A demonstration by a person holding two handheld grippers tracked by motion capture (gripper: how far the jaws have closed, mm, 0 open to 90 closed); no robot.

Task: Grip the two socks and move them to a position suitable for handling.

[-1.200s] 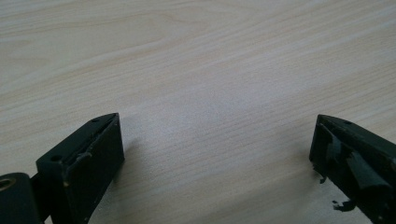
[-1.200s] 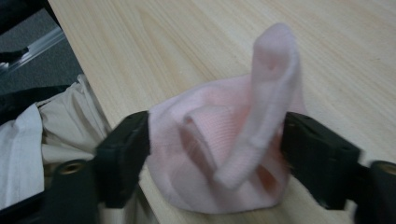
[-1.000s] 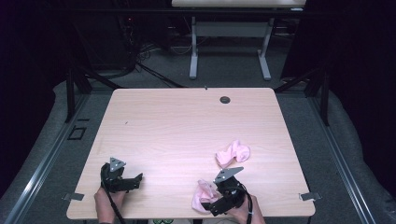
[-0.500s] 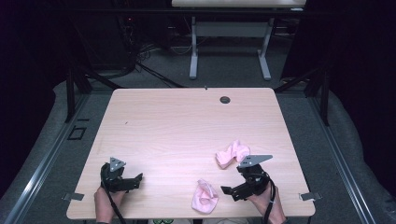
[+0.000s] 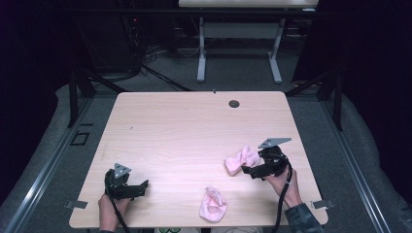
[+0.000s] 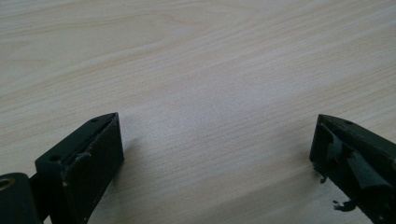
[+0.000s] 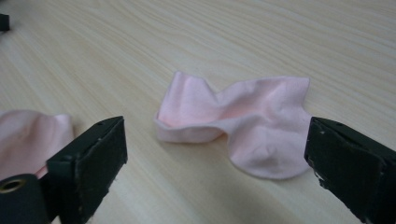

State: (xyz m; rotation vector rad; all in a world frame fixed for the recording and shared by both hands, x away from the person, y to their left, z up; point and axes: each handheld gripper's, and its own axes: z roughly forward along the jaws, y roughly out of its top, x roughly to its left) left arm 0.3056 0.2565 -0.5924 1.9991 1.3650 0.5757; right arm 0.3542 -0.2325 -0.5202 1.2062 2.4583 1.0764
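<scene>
Two crumpled pink cloths lie on the pale wooden table (image 5: 194, 131). One cloth (image 5: 240, 159) is at the right, the other (image 5: 213, 204) by the near edge. My right gripper (image 5: 247, 169) points left at the right-hand cloth, which lies just ahead of its tips. In the right gripper view that cloth (image 7: 243, 119) spreads before the right gripper (image 7: 215, 158), whose jaws stand wide and have just closed a little with nothing pressed between them. The other cloth (image 7: 28, 135) shows behind the left jaw. My left gripper (image 5: 142, 187) rests open at the near left, over bare wood (image 6: 217, 149).
A small dark round grommet (image 5: 234, 103) sits near the table's far edge. Beyond the table stand a white table frame (image 5: 201, 53) and cables on the floor. Metal brackets (image 5: 320, 204) stick out at the near corners.
My right gripper has moved right and away from the near edge, from beside the near cloth to beside the right-hand cloth. The left gripper and both cloths have stayed put.
</scene>
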